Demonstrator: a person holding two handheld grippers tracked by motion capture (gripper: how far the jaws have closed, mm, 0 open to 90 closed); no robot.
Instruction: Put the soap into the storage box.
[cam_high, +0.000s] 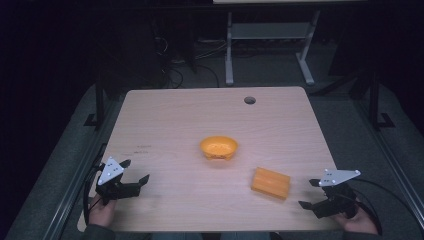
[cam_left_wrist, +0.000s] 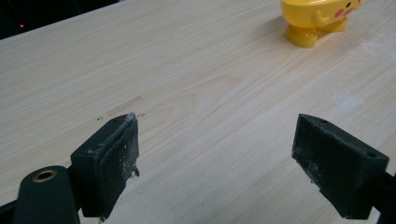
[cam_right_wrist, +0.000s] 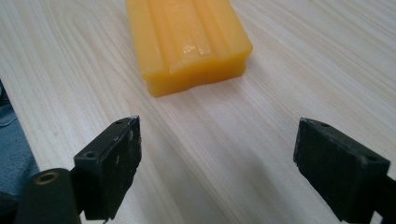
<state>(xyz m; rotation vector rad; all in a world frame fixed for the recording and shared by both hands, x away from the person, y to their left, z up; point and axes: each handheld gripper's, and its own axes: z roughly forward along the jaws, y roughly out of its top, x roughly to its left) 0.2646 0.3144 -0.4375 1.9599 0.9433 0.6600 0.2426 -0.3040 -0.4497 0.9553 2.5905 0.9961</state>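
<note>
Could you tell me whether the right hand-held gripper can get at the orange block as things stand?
Probably yes: the right hand-held gripper is open and pointing at the orange block, with just bare table between them.

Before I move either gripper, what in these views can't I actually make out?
- Yellow bowl: left gripper view, top cut off by the upper edge; high view, too small to show what is inside.
- Orange block: right gripper view, far end cut off by the top edge.
- Marks on the table: high view, too small to read.
</note>
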